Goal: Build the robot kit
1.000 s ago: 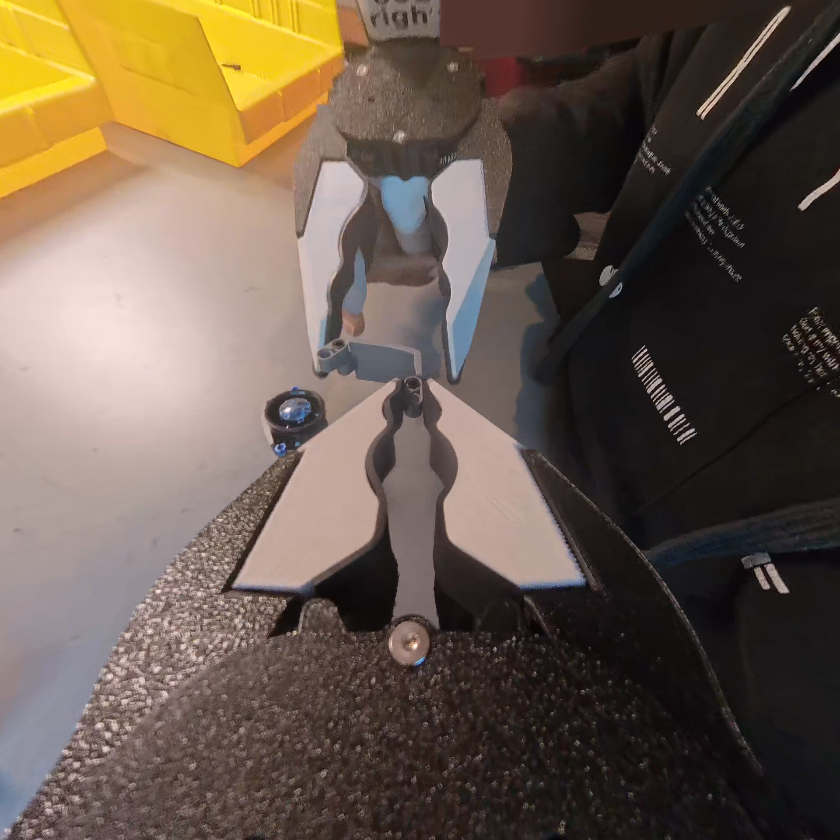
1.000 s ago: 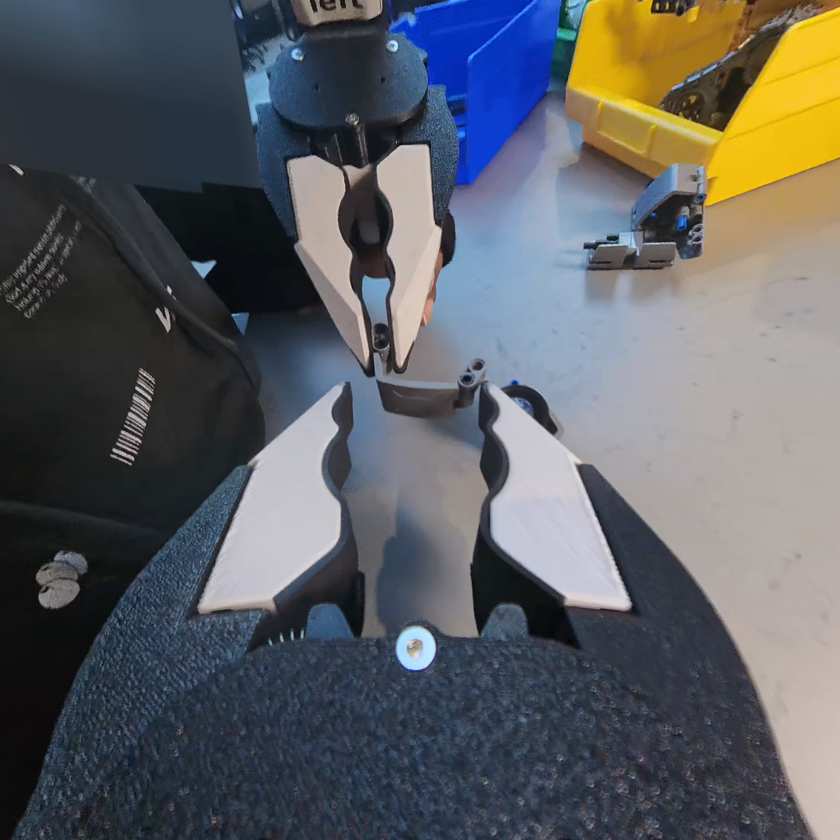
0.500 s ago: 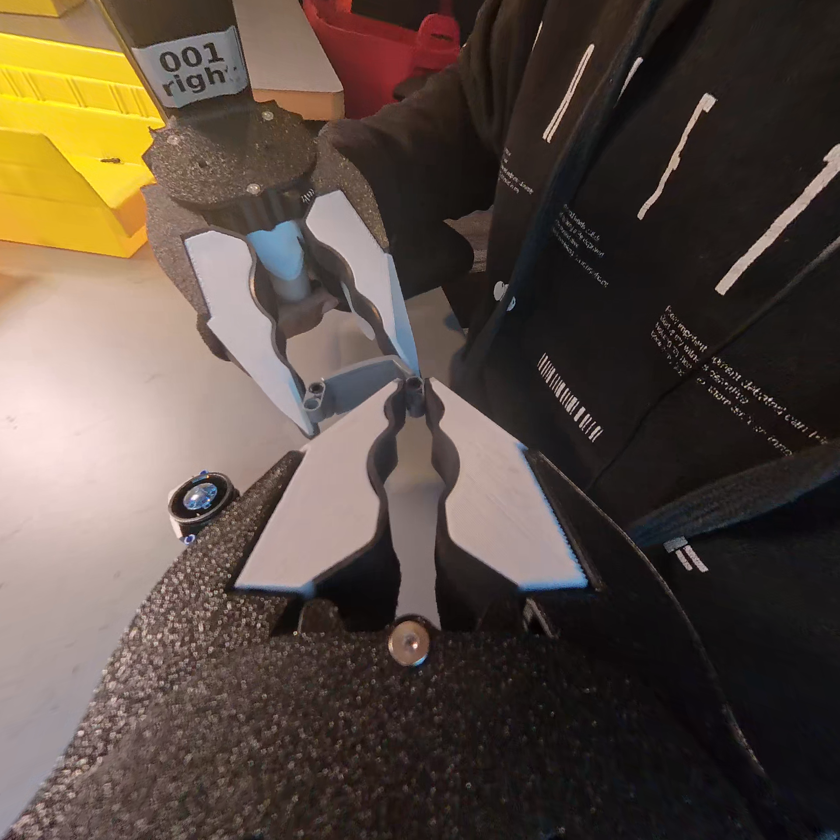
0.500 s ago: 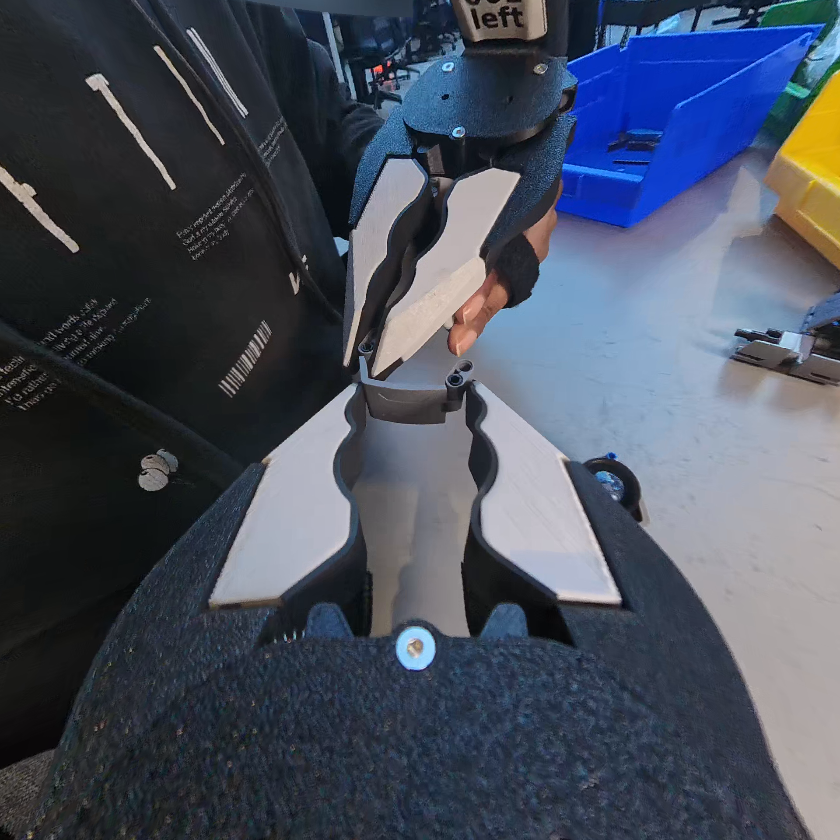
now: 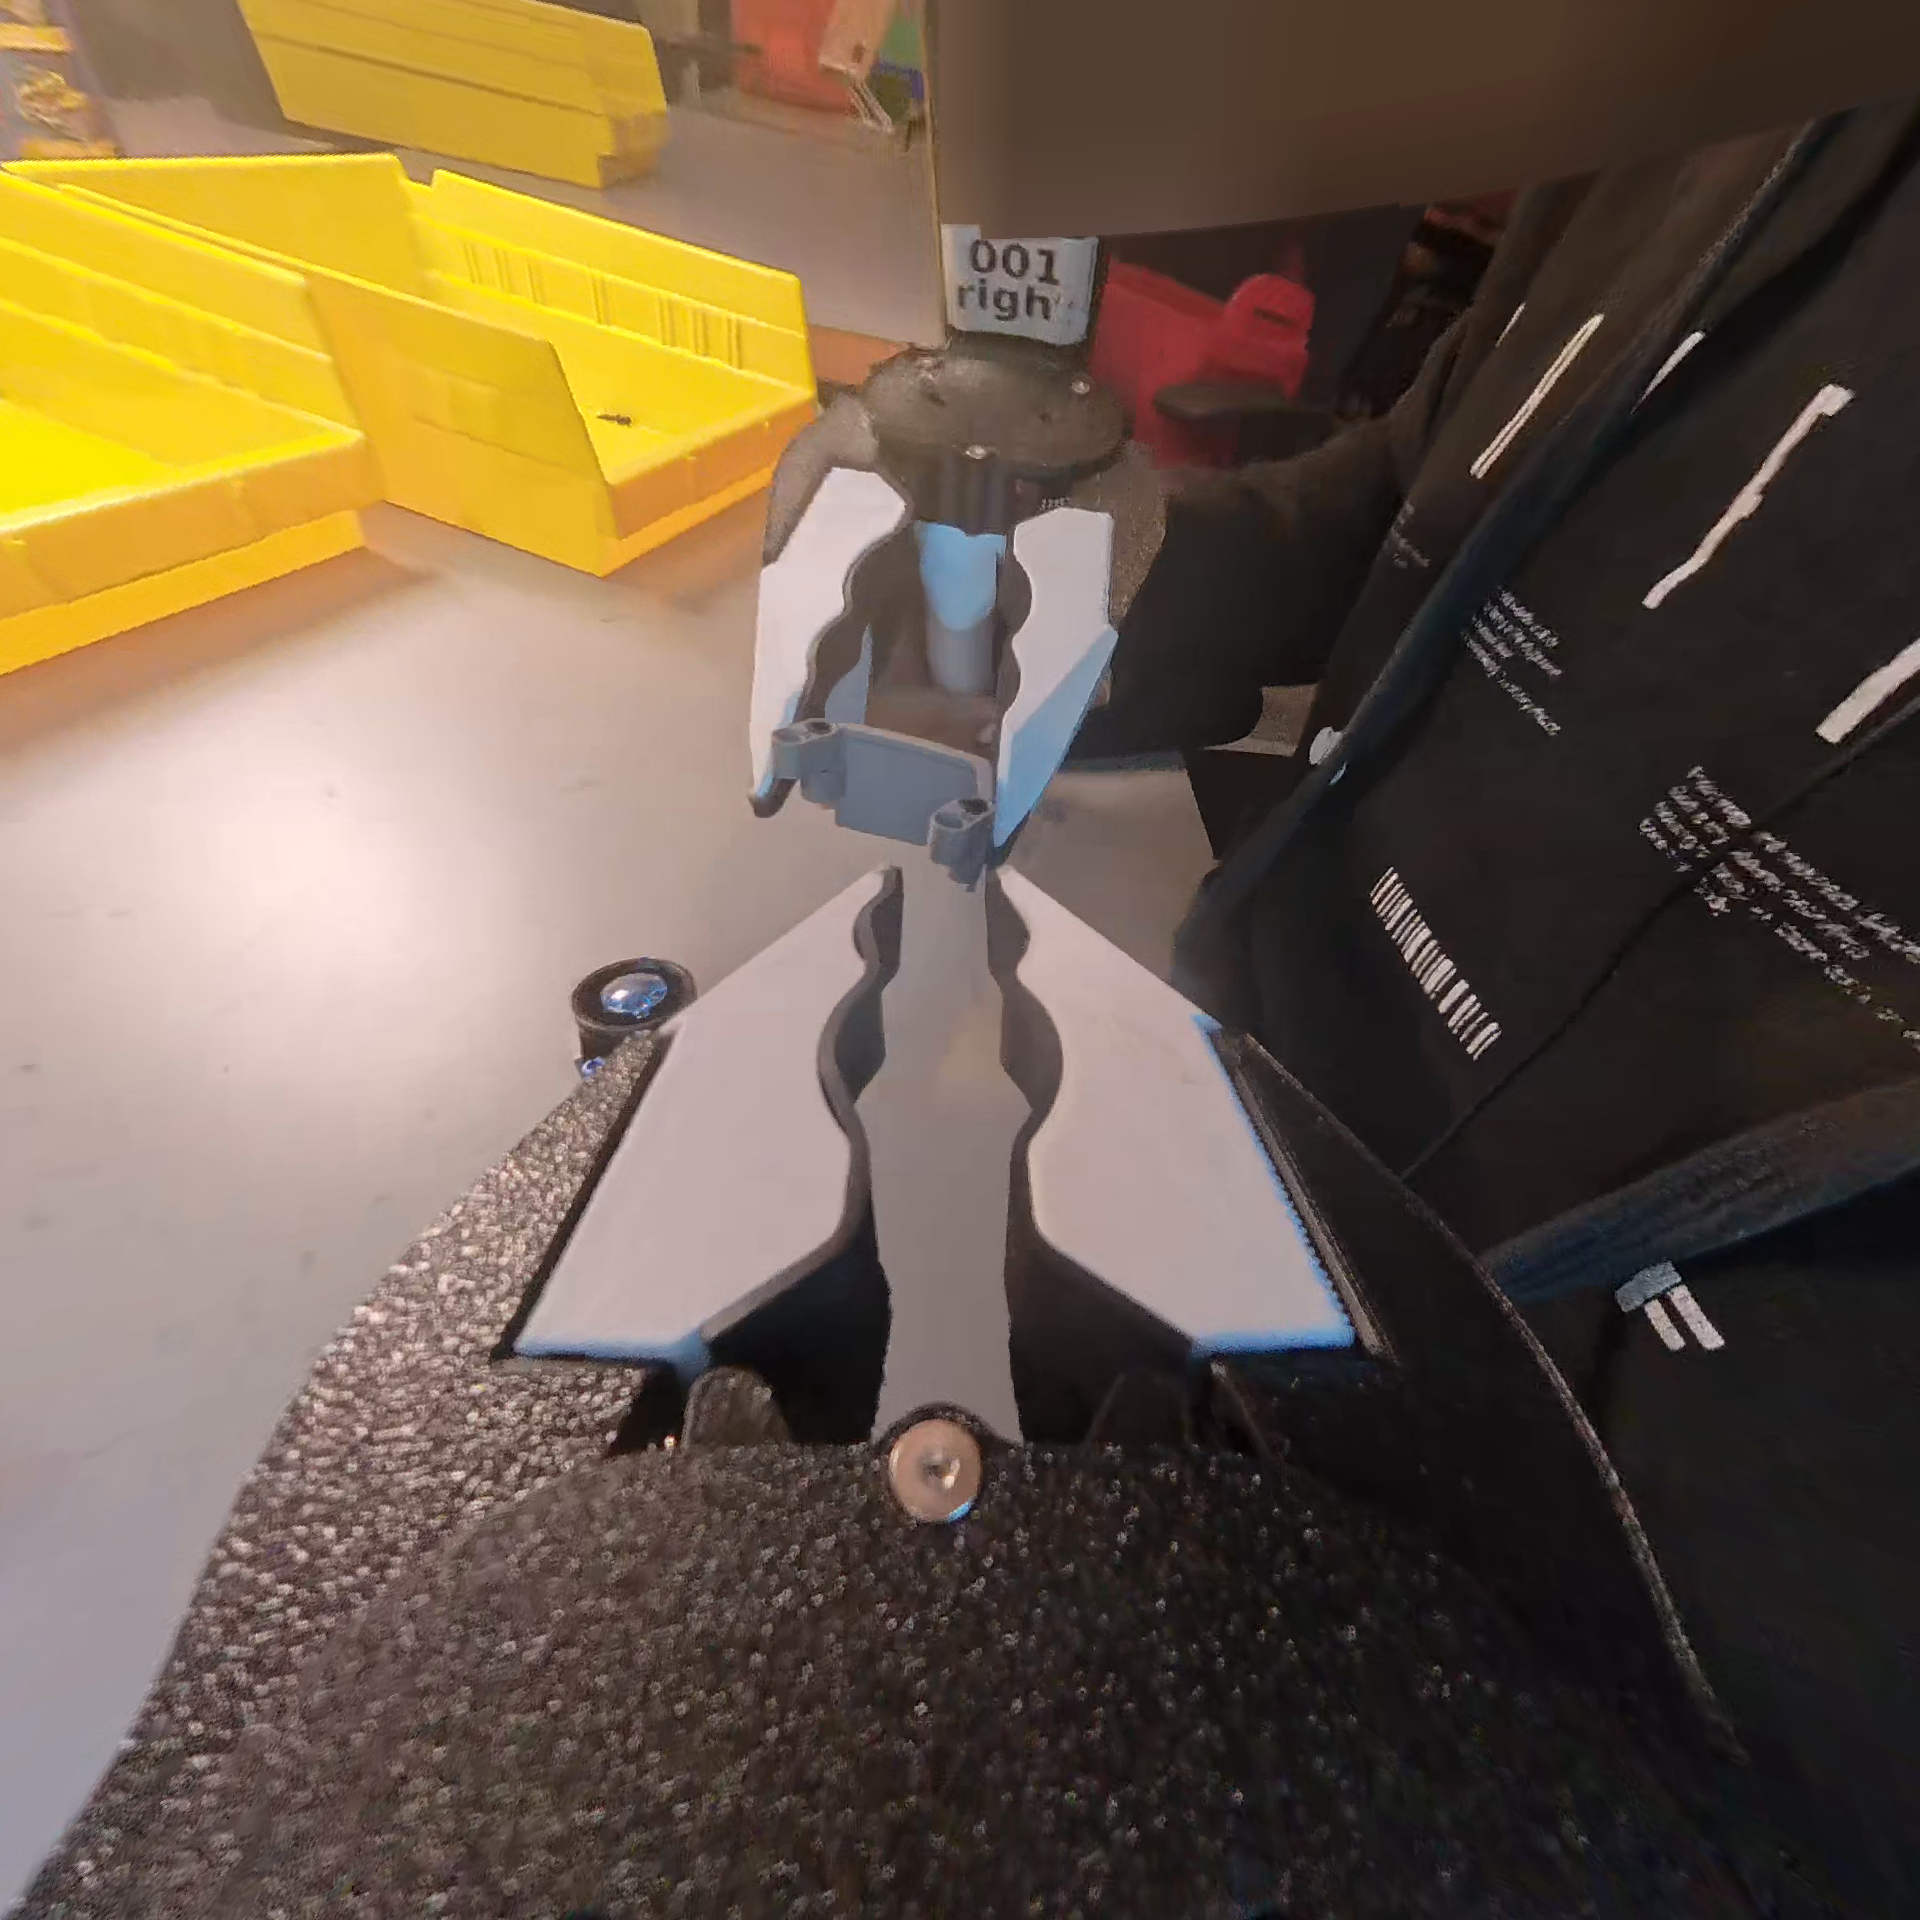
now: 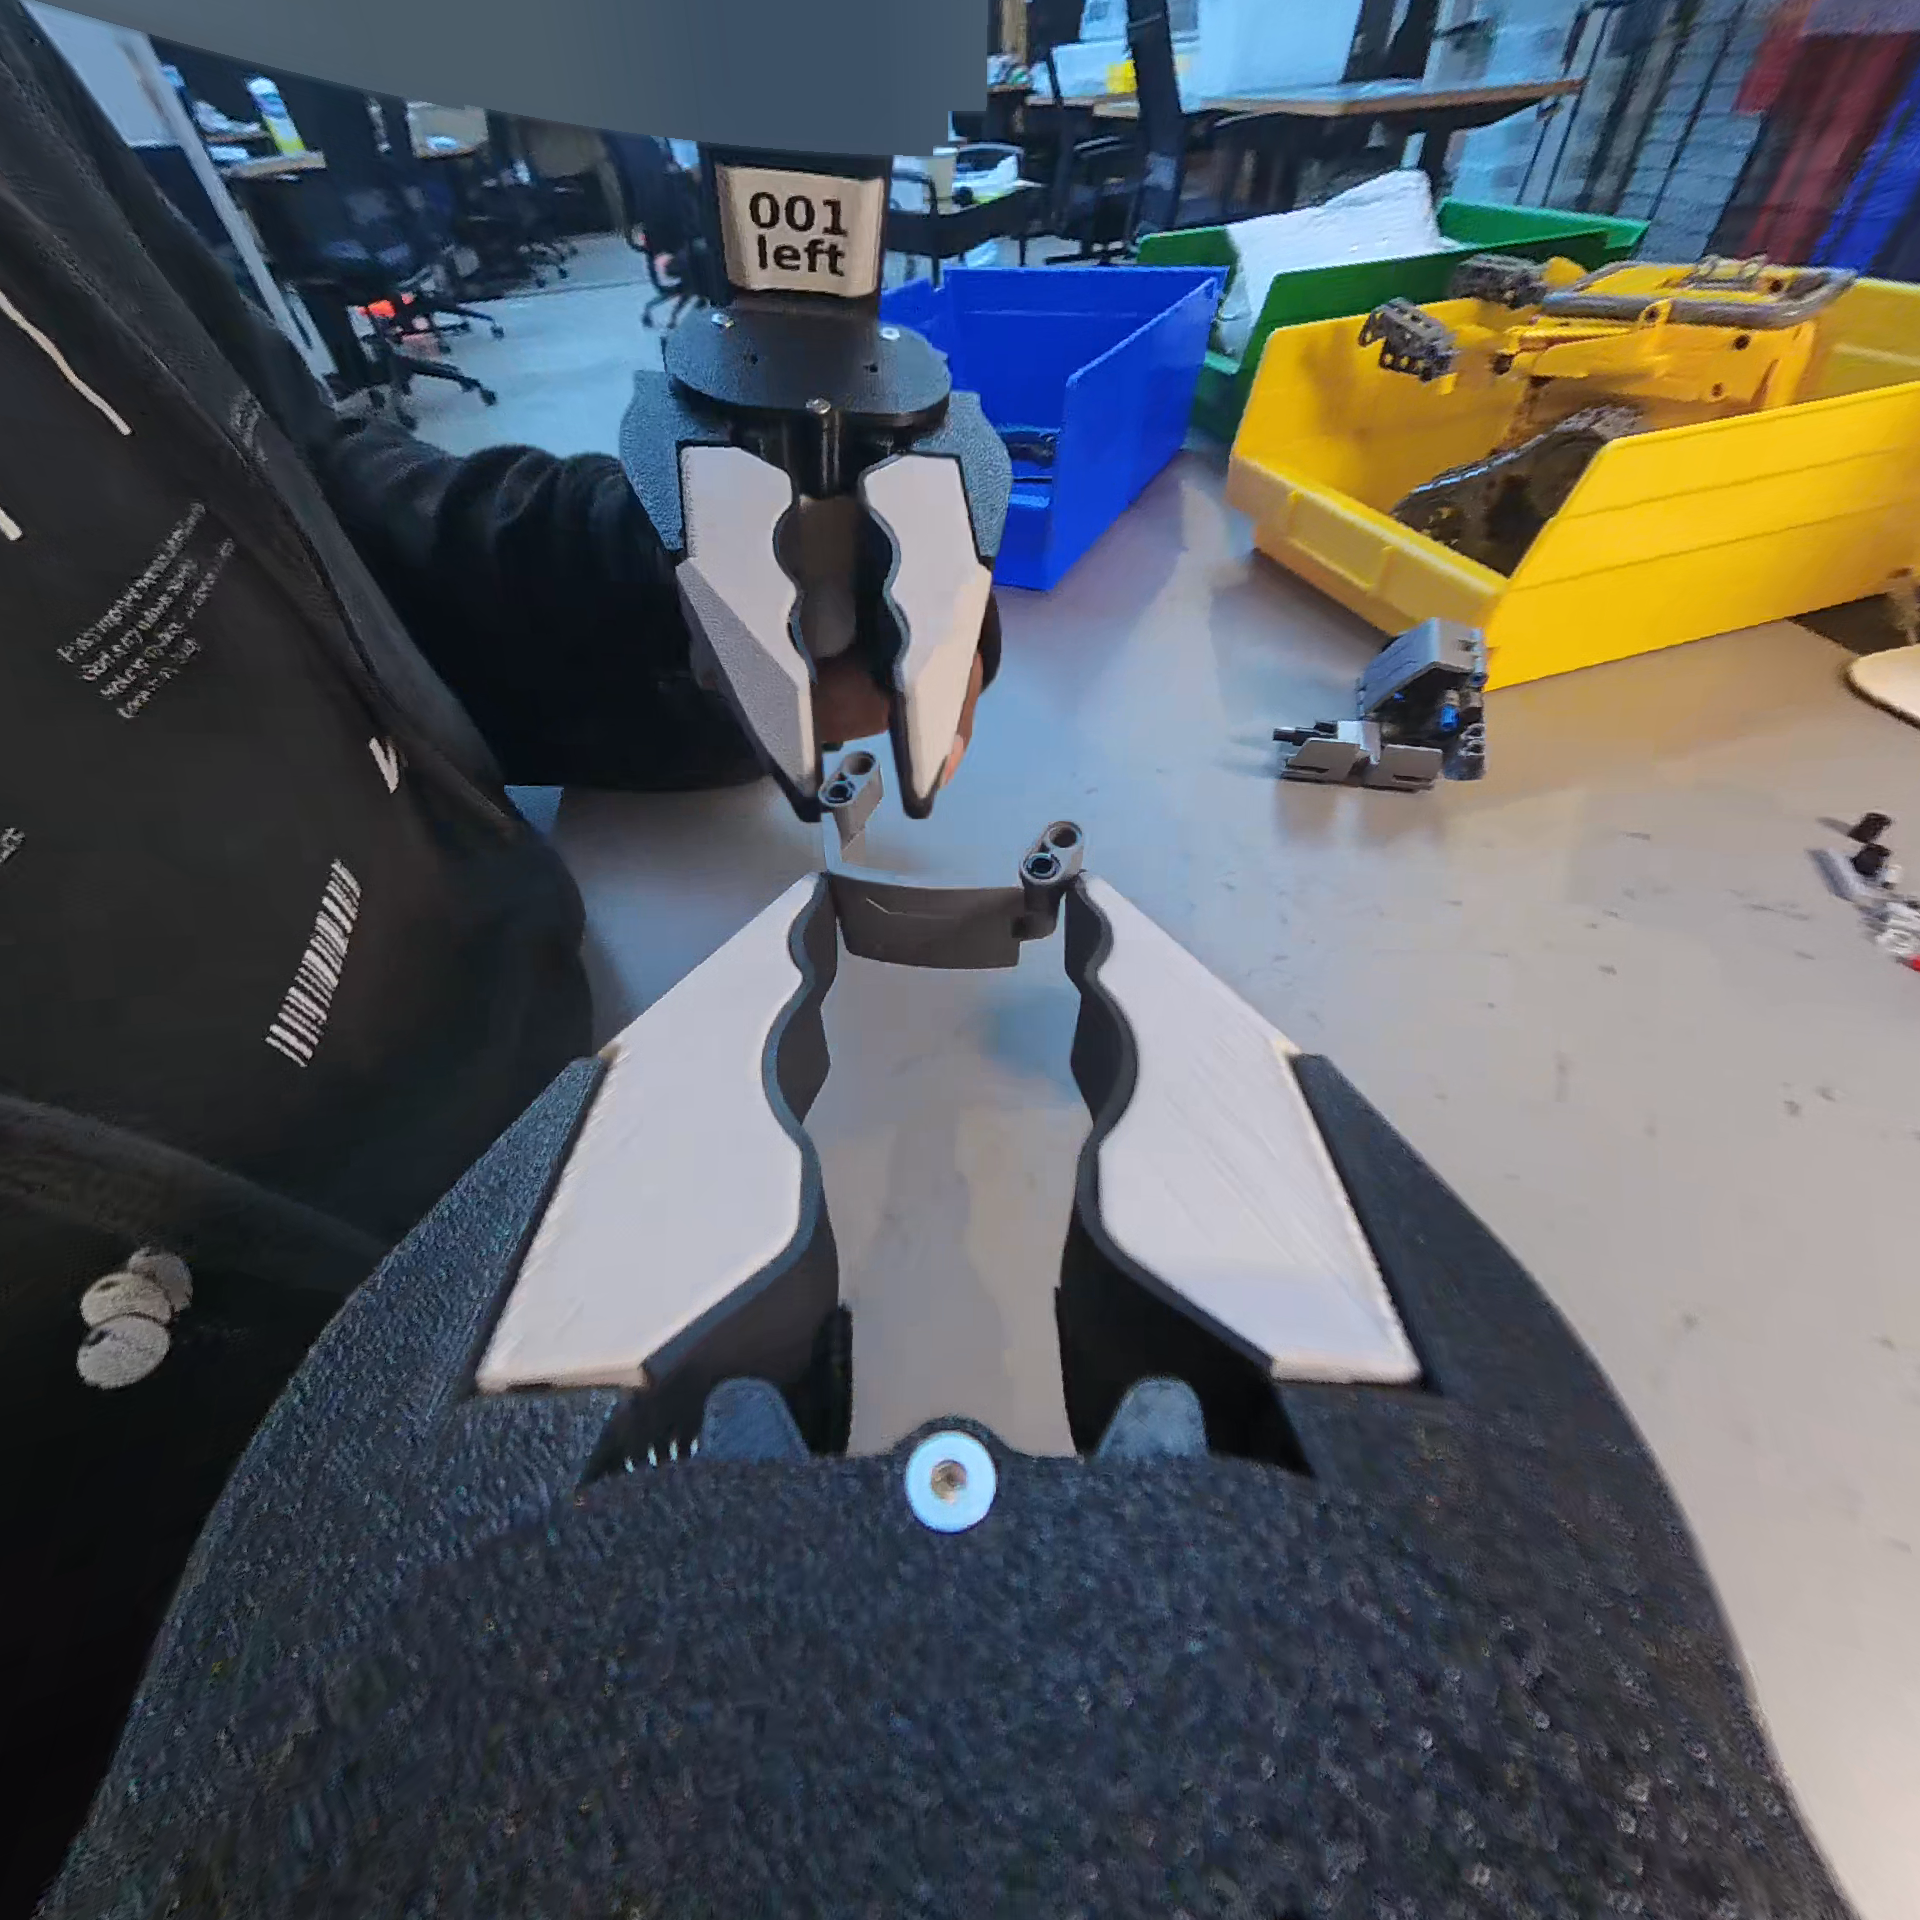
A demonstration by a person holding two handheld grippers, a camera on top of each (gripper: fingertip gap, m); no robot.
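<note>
right gripper (image 6: 948,896) first: clamps a grey plastic piece (image 6: 930,925) across its width, one fingertip against each end, jaws wide because of the span. holds it clear of the table (image 5: 260,831), near the middle of the right wrist view. carries two small lugs with holes on the piece, one at its right end by the right fingertip, one raised toward the upper middle of the frame.

left gripper (image 5: 942,883): grasps nothing. stands with fingers a little apart, tips about the raised lug, which shows between them in the right wrist view with gaps on both sides. looks released rather than clenched; cannot tell whether either finger brushes the lug.

around them: shows a small black wheel (image 5: 629,997) with a blue hub on the table at the left of the left wrist view, just beside the left gripper's body. shows yellow bins (image 5: 520,416) at upper left. in the right wrist view, puts a blue bin (image 6: 1081,395) at upper middle, a yellow bin (image 6: 1621,540) with a built model inside at upper right, and a small grey-and-black brick assembly (image 6: 1392,717) on the table below it. fills one side of both views with a black jacket (image 5: 1558,831).
</note>
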